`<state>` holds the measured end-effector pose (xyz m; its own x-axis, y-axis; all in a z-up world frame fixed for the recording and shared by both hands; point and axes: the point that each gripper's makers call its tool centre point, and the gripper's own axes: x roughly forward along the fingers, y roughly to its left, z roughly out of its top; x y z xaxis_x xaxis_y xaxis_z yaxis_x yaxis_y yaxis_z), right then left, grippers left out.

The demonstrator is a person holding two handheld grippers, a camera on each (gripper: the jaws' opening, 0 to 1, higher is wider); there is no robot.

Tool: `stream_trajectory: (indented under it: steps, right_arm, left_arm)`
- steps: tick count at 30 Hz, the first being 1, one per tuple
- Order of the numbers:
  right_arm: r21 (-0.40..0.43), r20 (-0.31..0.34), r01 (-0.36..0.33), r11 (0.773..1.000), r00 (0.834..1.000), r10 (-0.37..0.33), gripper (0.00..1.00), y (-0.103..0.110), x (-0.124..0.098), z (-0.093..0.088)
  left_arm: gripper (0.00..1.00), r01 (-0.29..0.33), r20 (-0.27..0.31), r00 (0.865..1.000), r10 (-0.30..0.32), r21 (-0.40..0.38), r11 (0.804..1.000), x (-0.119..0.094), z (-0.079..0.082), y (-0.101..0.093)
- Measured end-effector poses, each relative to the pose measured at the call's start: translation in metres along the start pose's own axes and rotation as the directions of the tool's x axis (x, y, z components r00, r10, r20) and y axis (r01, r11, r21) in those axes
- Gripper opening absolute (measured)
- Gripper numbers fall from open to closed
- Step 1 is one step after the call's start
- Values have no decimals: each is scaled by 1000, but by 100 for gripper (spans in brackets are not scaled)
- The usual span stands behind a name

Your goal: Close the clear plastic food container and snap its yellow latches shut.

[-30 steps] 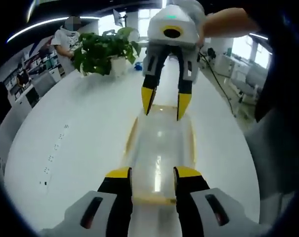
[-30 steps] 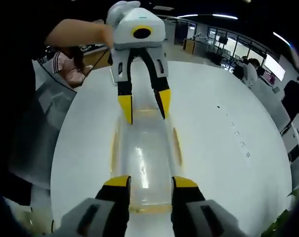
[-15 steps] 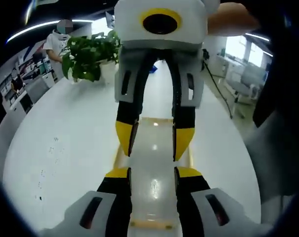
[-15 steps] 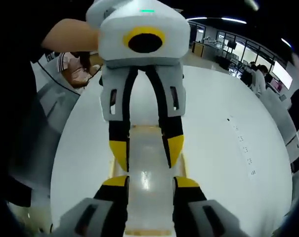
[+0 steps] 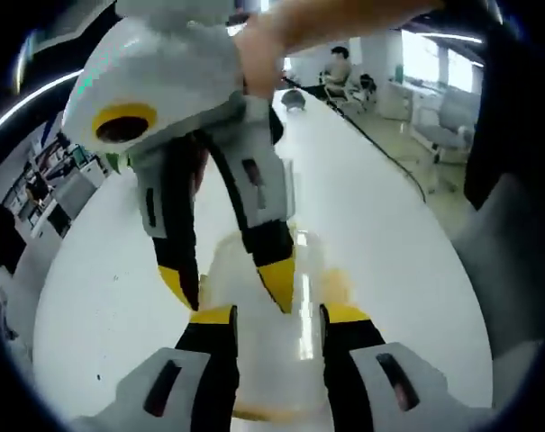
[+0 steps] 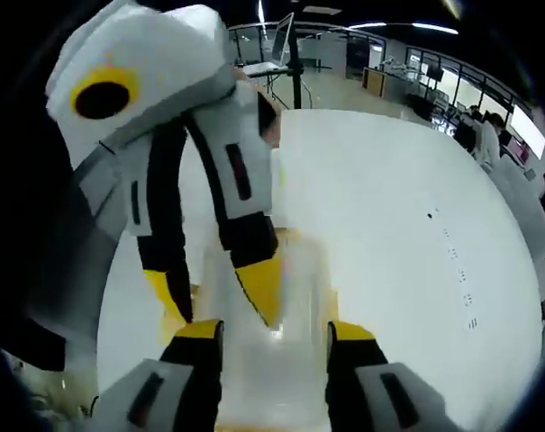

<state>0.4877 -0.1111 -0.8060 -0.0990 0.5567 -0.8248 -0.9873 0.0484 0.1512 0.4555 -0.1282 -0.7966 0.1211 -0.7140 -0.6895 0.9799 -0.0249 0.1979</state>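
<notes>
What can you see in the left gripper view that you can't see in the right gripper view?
Left gripper view: a hand holding the other tool, and a seated person far off. Right gripper view: a laptop on a stand and small dark marks on the table. Both: the white table, the clear container with yellow trim, and two open tools facing each other over it.

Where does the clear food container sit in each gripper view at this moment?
Left gripper view: the clear container lies low at centre, between that view's own fingers, with the right gripper coming down over it.
Right gripper view: the container again lies low at centre, with the left gripper over its left part.
Shared landmark: the white table under it.
</notes>
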Motion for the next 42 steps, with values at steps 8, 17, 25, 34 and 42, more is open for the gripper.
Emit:
stream_trajectory:
  steps: [8, 17, 25, 34, 42]
  right_arm:
    - [-38, -80, -57, 998, 995, 54, 46, -4, -2, 1]
    - [-6, -177, -118, 993, 977, 115, 56, -7, 12, -21]
    - [29, -180, -194, 981, 964, 196, 55, 0, 15, -18]
    - [-26, -231, -257, 966, 942, 244, 52, 6, 21, -15]
    - [-26, -283, -268, 963, 926, 250, 50, 11, 25, -17]
  left_arm:
    - [34, -187, 7, 982, 187, 19, 982, -6, 1, 5]
    - [44, -168, 19, 986, 168, -29, 985, -3, 6, -8]
    - [41, -178, -80, 979, 189, 129, 976, 8, -15, -14]
    - [35, -208, -90, 972, 216, 94, 974, 12, -17, -23]
    - [31, -215, -86, 972, 220, 69, 974, 7, -17, -17]
